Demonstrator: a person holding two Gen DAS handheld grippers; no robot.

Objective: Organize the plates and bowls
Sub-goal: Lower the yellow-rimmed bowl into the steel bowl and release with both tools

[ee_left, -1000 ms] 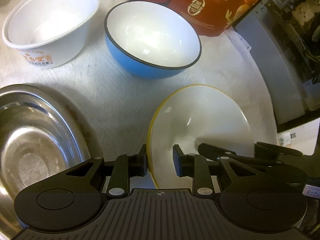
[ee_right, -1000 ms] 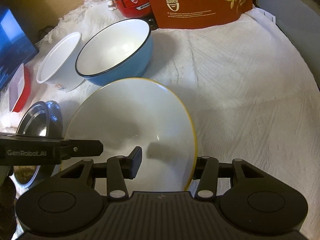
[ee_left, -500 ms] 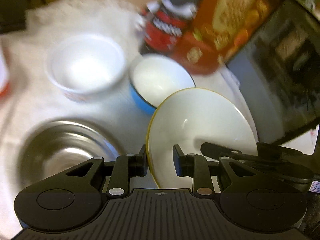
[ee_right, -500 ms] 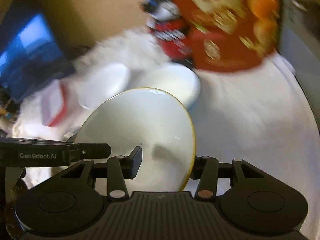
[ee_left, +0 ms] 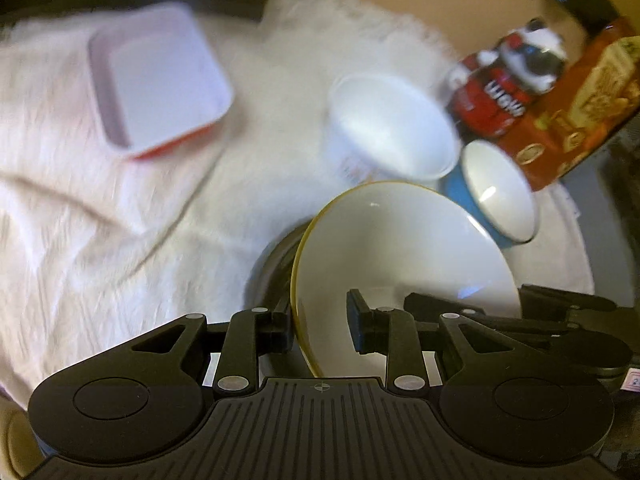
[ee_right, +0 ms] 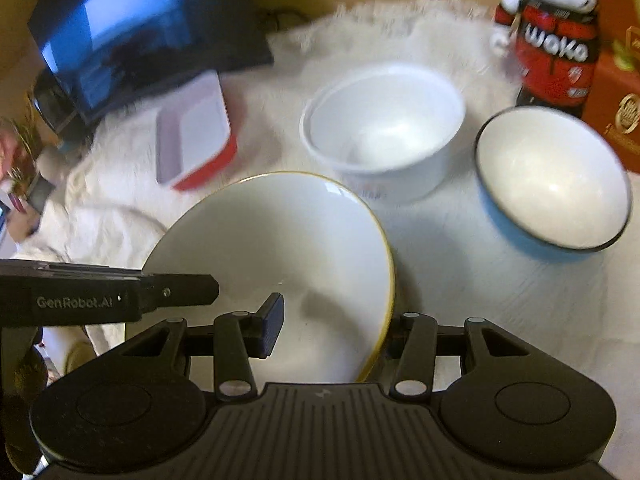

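While I carry the yellow-rimmed plate (ee_right: pixel 280 248) two-handed, my right gripper (ee_right: pixel 332 332) clamps its rim at lower centre and my left gripper (ee_left: pixel 320 326) straddles the opposite edge, though whether it pinches I cannot tell. I judge the double hold keeps it level. Beyond sit the blue bowl (ee_right: pixel 552 184), the white bowl (ee_right: pixel 384 128) and, upper left, the red tray (ee_right: pixel 196 144).

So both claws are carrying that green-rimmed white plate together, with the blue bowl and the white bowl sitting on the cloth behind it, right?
Nearly. The rim is yellow, not green, as the right wrist view shows. Otherwise yes: the left claw and right claw carry the white plate together, with the blue bowl and the white bowl on the cloth behind it.
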